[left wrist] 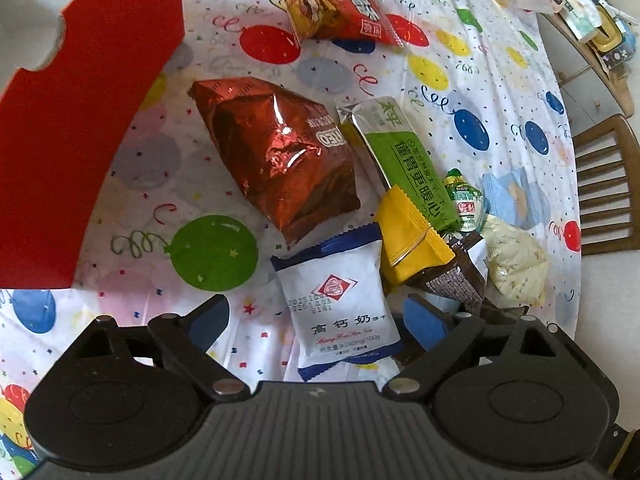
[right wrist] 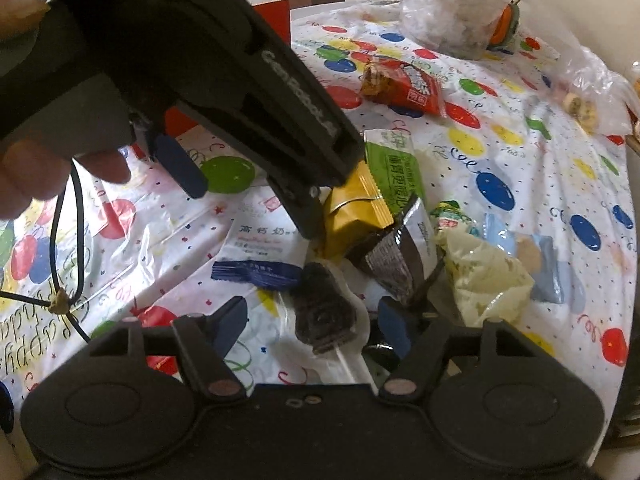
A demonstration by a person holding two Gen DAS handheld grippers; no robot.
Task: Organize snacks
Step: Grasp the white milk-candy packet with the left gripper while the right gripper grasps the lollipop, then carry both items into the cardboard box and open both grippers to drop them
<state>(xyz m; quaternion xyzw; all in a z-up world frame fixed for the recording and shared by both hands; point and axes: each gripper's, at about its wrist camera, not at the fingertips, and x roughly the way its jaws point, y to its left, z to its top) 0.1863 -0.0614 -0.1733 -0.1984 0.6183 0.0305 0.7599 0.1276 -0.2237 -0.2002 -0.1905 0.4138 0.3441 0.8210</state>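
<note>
Both sets of jaws stand released, gripping nothing. My left gripper point(left wrist: 316, 322) straddles a white and blue biscuit packet point(left wrist: 340, 308) lying flat on the worktop point(left wrist: 480, 80), which wears a cloth printed with balloons. Just beyond the packet lies a crinkled red foil Oreo bag point(left wrist: 276, 156), and beside that a green sachet point(left wrist: 404, 164) with a yellow packet point(left wrist: 408, 236) overlapping its near end. A dark-ended wrapper point(left wrist: 460, 276) is tucked under the yellow one, with a pale cream packet point(left wrist: 516, 268) and a light blue one point(left wrist: 512, 196) further right. A red noodle-snack bag point(left wrist: 336, 8) sits well apart at the far side, and a red box point(left wrist: 80, 140) rises at the left.

My right gripper point(right wrist: 314, 322) hovers over a clear-wrapped dark biscuit point(right wrist: 326, 312), which lies between the blue fingertips point(right wrist: 394, 324); I cannot tell whether they touch it. A hand point(right wrist: 48, 172) holds the left tool above the pile.
</note>
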